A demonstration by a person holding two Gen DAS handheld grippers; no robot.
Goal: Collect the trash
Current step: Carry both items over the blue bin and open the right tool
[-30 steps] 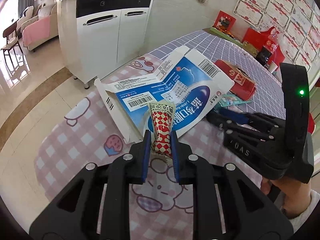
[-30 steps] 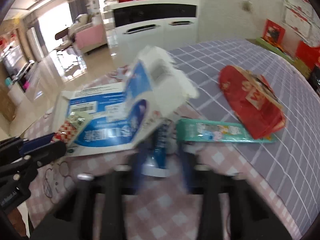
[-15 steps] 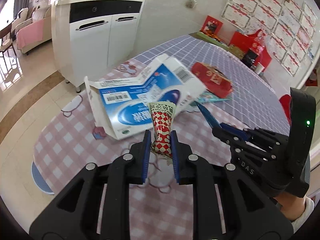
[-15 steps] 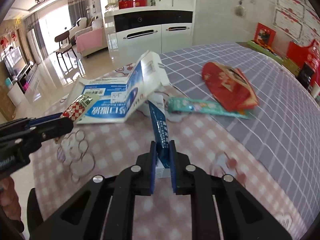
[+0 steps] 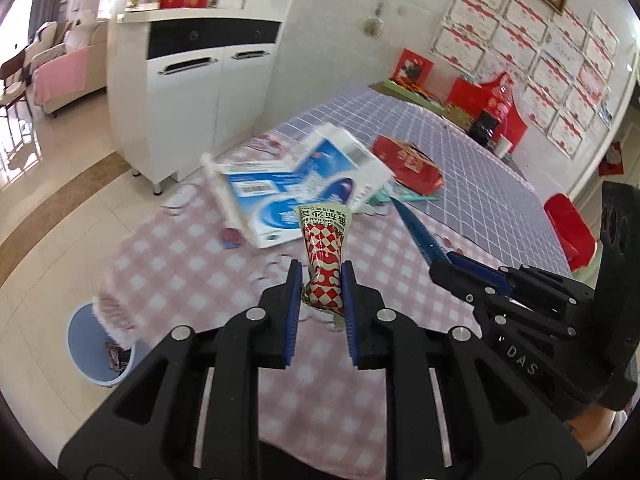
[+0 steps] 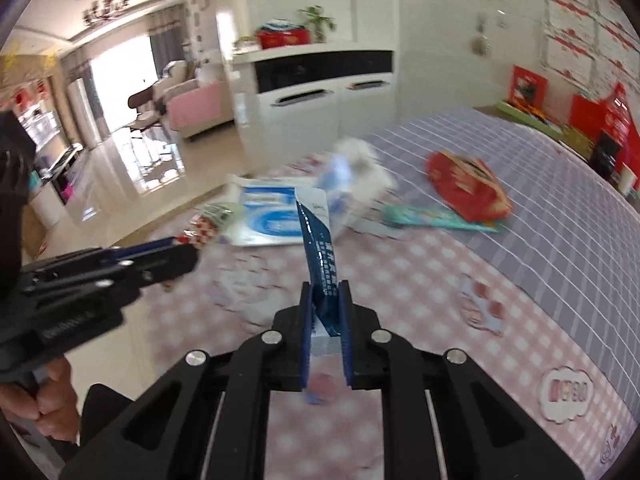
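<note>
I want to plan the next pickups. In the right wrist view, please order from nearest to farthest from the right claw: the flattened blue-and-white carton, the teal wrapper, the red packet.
1. flattened blue-and-white carton, ahead, slightly left.
2. teal wrapper, ahead right.
3. red packet, right, just behind the wrapper.

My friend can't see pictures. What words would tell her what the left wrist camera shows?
The left gripper pinches a red-and-white checkered snack wrapper above a pink checkered table. The right gripper, at the right edge, holds a blue wrapper. A flattened blue-and-white box and a red packet lie farther back on the table, and a blue bin stands on the floor.
</note>
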